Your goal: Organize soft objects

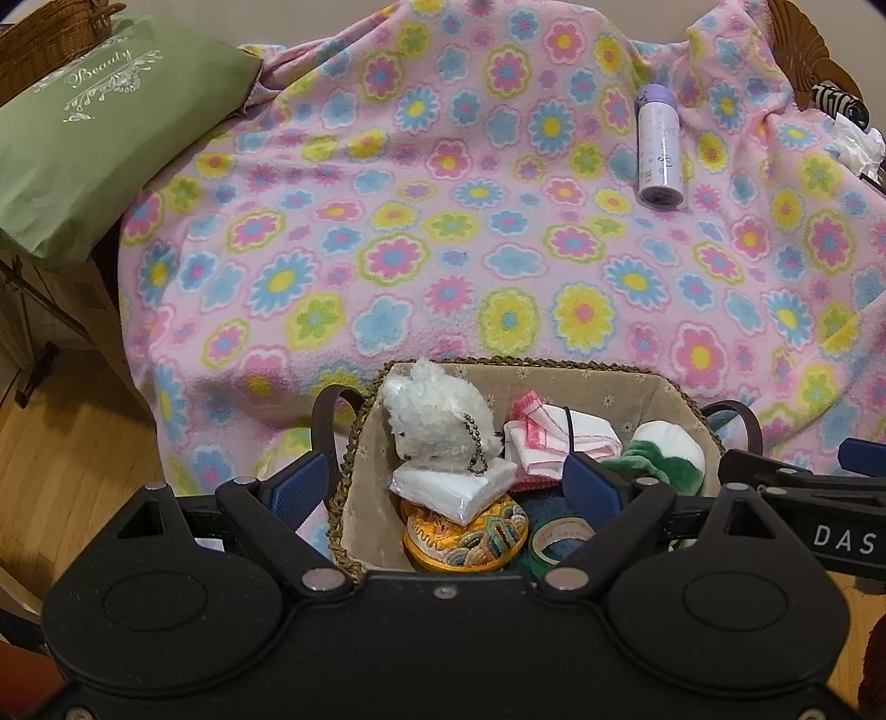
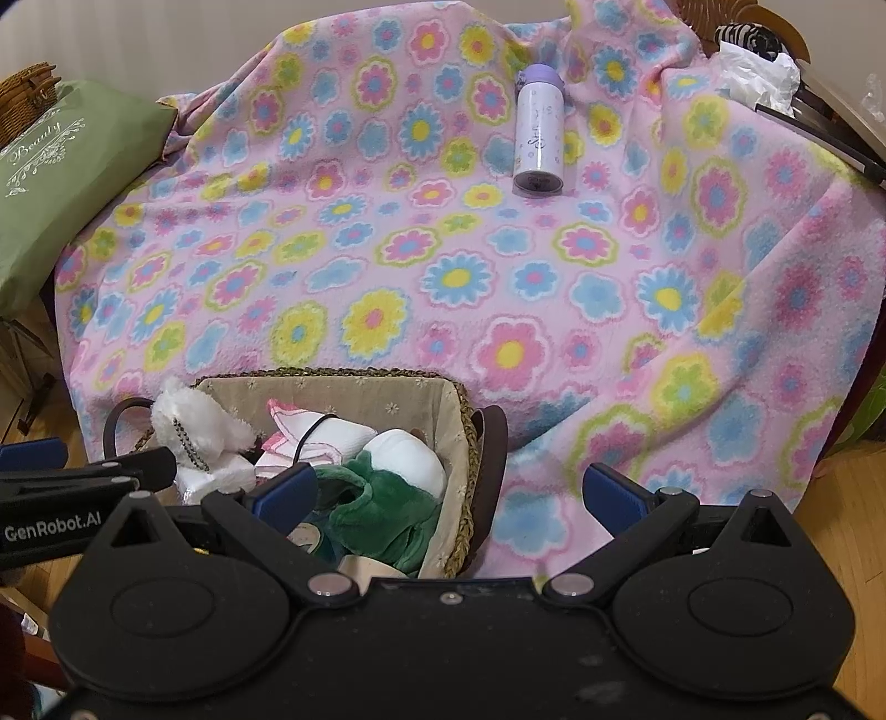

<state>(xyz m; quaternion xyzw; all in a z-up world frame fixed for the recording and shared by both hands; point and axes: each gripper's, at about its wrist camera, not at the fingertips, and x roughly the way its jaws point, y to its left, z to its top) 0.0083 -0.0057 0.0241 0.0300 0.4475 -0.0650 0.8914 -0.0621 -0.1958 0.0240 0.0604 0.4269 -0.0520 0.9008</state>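
Observation:
A woven basket [image 1: 587, 382] with a beige floral lining stands against the front of the flowered pink blanket [image 1: 443, 221]. In it lie a white plush bear [image 1: 437, 415] with a ball chain, a tissue pack [image 1: 454, 490], a pink-and-white cloth [image 1: 559, 437], a green-and-white plush [image 1: 664, 454], a round embroidered tin [image 1: 465, 540] and a tape roll [image 1: 559, 545]. My left gripper [image 1: 443, 487] hovers open over the basket with nothing between its pads. My right gripper [image 2: 448, 490] stands open over the basket's right wall [image 2: 457, 443], also holding nothing.
A purple-capped white bottle [image 1: 659, 149] lies on the blanket at the back right. A green cushion [image 1: 94, 138] rests at the left beside a wicker case [image 1: 50, 39]. Crumpled white paper [image 2: 758, 72] sits at the far right. Wooden floor [image 1: 61, 459] shows at both lower sides.

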